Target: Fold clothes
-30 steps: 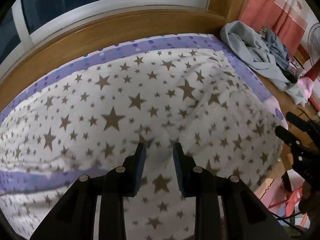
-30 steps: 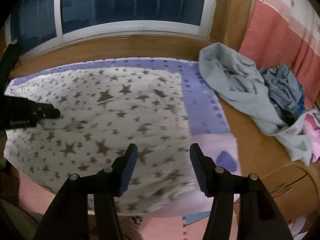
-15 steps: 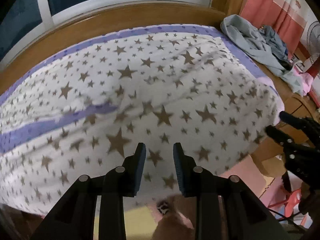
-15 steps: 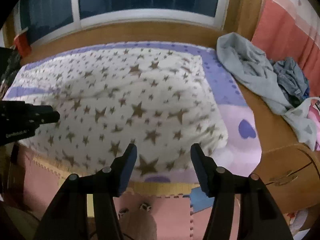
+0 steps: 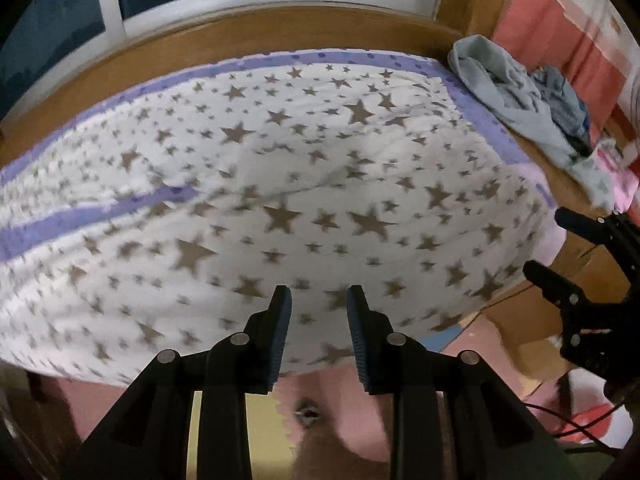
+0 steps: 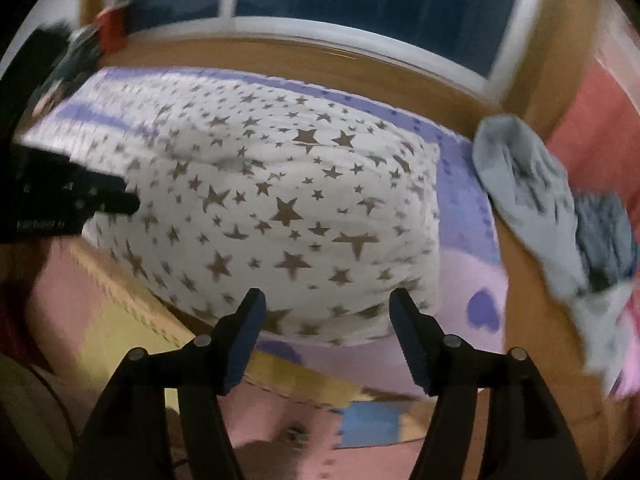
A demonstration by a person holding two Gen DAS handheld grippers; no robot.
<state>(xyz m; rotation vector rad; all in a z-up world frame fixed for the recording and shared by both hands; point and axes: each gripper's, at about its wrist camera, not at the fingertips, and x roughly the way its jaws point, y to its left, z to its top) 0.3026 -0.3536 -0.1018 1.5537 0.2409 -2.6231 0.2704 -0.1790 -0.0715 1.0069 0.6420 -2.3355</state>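
Note:
A heap of clothes lies on the wooden ledge at the far right: a grey garment (image 5: pixel 500 80) (image 6: pixel 520 176), a blue denim piece (image 5: pixel 568 100) (image 6: pixel 608 232) and something pink (image 5: pixel 624 184). A white star-printed cover (image 5: pixel 320 168) (image 6: pixel 280 184) with a purple border fills the bed in front of both grippers. My left gripper (image 5: pixel 318 296) hangs over the cover's near edge, jaws a little apart with nothing between them. My right gripper (image 6: pixel 326 300) is over the near right corner, its jaws opening and empty. Each gripper shows in the other's view, the right (image 5: pixel 545 241) and the left (image 6: pixel 120 200).
A wooden frame (image 5: pixel 280 36) and a dark window run behind the bed. Coloured foam floor mats (image 5: pixel 224 420) (image 6: pixel 120 320) lie below the bed's near edge. A pink sheet with purple hearts (image 6: pixel 476 304) shows under the cover. A red curtain (image 5: pixel 560 32) hangs at the right.
Both views have drawn back toward the bed's near edge, so the floor mats now show. The right gripper's jaws have spread wider and its view has rolled. The left jaws look unchanged.

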